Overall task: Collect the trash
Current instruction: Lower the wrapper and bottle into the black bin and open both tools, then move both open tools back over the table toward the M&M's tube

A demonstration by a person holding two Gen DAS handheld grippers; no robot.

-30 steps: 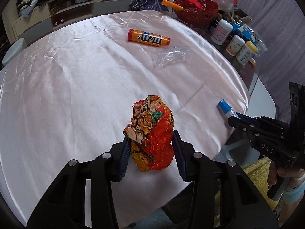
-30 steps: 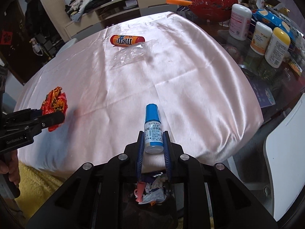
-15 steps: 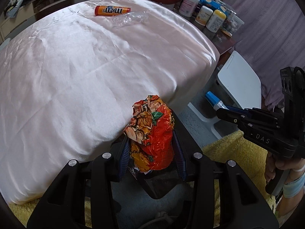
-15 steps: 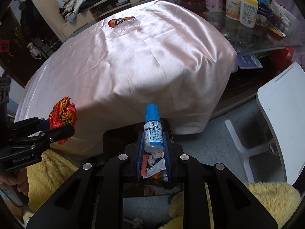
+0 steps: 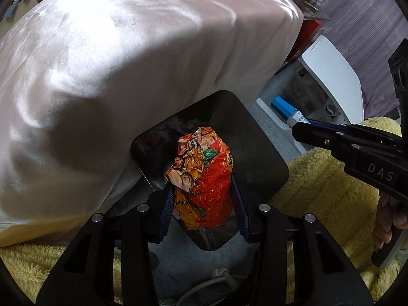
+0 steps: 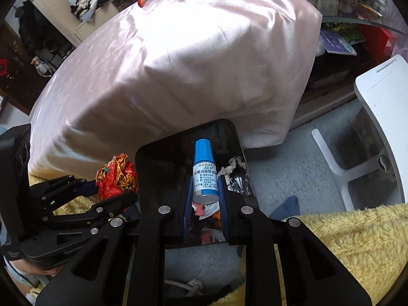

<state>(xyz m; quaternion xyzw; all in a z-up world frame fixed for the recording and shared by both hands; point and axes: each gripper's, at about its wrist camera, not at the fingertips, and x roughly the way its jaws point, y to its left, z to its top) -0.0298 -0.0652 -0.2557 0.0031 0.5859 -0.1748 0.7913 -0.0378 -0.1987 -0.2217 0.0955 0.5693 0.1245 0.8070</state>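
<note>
Since half a second ago I have brought both grippers down off the counter [image 5: 153, 51] edge, and the black bin [image 5: 257, 153] on the floor now fills the middle of both views where before it only peeked out below. The left gripper [image 5: 202, 201] is clenched on the crumpled wrapper [image 5: 201, 176], and the right gripper [image 6: 204, 193] is clenched on the small bottle [image 6: 204, 176] — both loads hang over the bin's open mouth.

I judge this to be the drop step: two pieces of trash carried to the bin, neither yet let go. The next move calls for opening each gripper while its load sits well inside the rim. In the right view the wrapper looks close to the bin's left wall [image 6: 139, 168], so I would ease the left gripper a touch toward the middle first.

The wrapper is a red and orange foil ball with printed flowers and a green leaf, scrunched tight and bulging past the pads on both sides. It is light, so it may cling to a pad instead of falling. The bottle is white with a blue cap and a printed label, held by its lower half, cap pointing away from me. Some paper scraps [image 6: 233, 170] already lie in the bin beneath it.
</note>
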